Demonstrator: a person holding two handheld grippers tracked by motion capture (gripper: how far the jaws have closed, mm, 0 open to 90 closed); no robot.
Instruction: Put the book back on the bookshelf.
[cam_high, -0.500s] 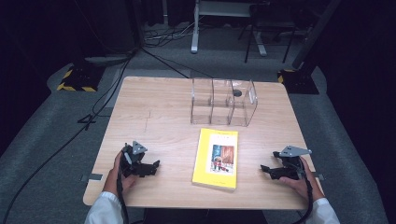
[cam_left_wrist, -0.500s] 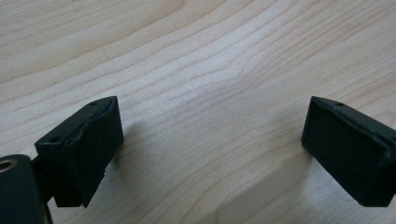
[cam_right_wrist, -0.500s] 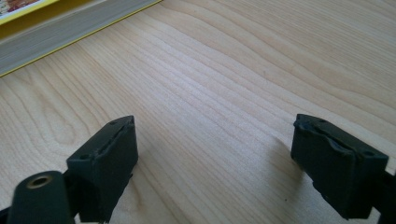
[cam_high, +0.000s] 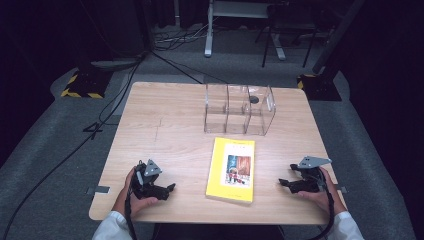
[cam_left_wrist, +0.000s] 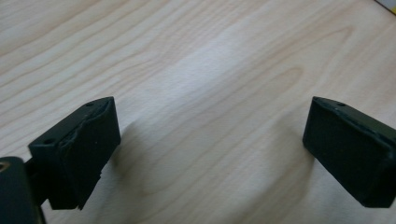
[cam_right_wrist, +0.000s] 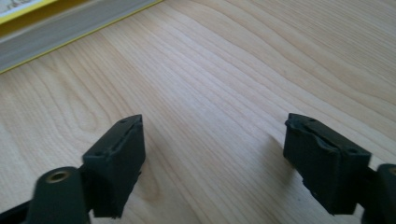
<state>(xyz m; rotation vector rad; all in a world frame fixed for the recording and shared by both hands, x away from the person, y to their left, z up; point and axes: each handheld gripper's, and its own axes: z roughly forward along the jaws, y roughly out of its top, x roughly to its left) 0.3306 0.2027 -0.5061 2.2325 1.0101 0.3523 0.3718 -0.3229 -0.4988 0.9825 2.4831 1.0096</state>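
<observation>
Book (cam_high: 231, 170) lies flat at table (cam_high: 165, 125) centre, rack (cam_high: 239, 108) at its 12 o'clock; left gripper (cam_high: 167, 189) at 9 and right gripper (cam_high: 283, 184) at 3 rest wide open, empty, probably flanking it for a 2-sided pickup.

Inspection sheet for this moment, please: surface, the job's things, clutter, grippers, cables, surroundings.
Surface: wooden table, bare grain.
Job's things: yellow book lying flat, cover up; clear divided organizer behind it, apart from it.
Clutter: nothing seen.
Grippers: left gripper and right gripper both open, nothing between the jaws, flanking the book.
Cables: black cables across the floor at left.
Surroundings: grey floor, dark stands, black-and-yellow striped base.
</observation>
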